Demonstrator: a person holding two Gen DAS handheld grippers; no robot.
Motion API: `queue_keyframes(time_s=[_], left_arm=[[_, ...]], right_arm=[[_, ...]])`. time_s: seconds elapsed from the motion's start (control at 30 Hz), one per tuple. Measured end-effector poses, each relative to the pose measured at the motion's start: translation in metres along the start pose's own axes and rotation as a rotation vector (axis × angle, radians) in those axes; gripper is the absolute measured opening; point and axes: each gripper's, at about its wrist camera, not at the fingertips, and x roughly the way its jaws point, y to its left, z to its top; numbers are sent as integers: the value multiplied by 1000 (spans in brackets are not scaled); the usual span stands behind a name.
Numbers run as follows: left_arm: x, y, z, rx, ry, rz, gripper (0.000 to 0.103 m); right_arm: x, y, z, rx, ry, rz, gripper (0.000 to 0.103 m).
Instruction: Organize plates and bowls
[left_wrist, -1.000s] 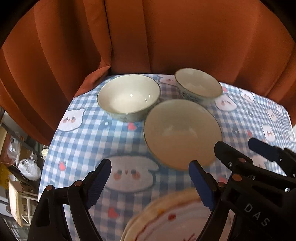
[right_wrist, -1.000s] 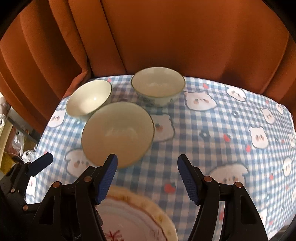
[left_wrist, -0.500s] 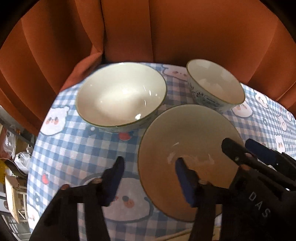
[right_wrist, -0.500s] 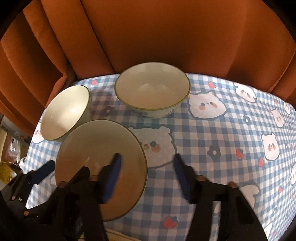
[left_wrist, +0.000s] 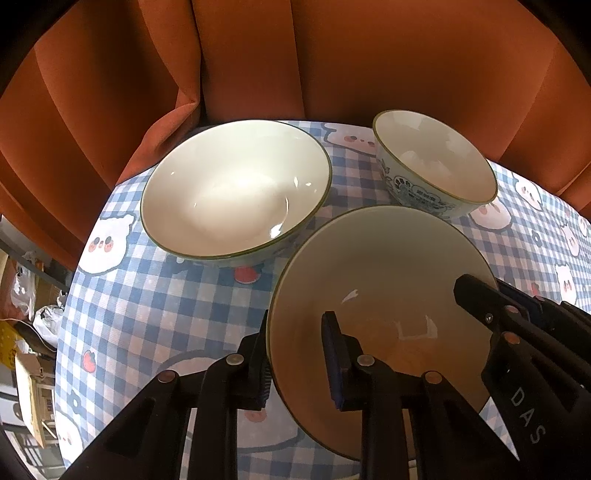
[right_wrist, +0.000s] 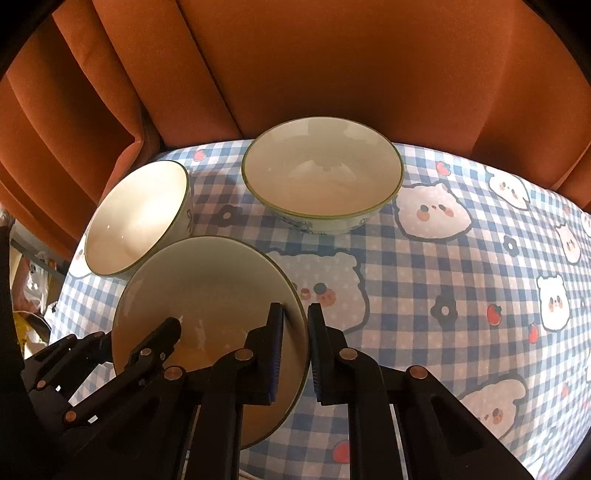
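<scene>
Left wrist view: the shallow cream green-rimmed ceramic bowl (left_wrist: 376, 280), nearest of three on the blue checked bear-print tablecloth (left_wrist: 147, 314), is clamped on opposite rims by the left gripper (left_wrist: 295, 354) and right gripper (right_wrist: 295, 343), whose jaws have just closed, presumably for a balanced two-handed lift.

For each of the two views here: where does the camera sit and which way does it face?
Left wrist: on the left hand-held gripper, facing steeply down; clamps the plate's left rim.
Right wrist: on the right hand-held gripper, facing steeply down; clamps its right rim.
Shared: plate, two bowls, checked tablecloth, each other's gripper.
</scene>
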Motion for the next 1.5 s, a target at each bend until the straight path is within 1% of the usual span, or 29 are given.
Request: queue_keyframes(time_s=[0.2,0.33,0.53,0.8,1.0,1.17,1.33,1.43,1.5], left_arm=[[-16,-6,-8,16,-18,-8,22],[-37,-12,-15,25,-42,-19,22],[-70,-27,-27,64,-97,-39,22],[-108,-53,-50,108,-140,-89,23],[-123,-76,-69,132,-145,-114,23],[-126,-95,-89,148,-127,-132,23],[-126,-120,-112,171,-117,-122,23],[-124,-132,-124,179,-96,-125,23],[-122,-143,-134,190,-85,-113,23]], right_arm=[[-15,-2,-5,4,-10,-12,17],[-32,-5,-11,15,-34,-21,17],[-65,-14,-22,44,-78,-44,17],[-117,-33,-51,90,-133,-85,17],[-143,-47,-78,115,-144,-109,17],[-156,-66,-102,137,-142,-115,17],[-161,-88,-125,146,-128,-112,17],[-162,-102,-138,151,-115,-106,17],[-161,-113,-148,155,-105,-99,17]])
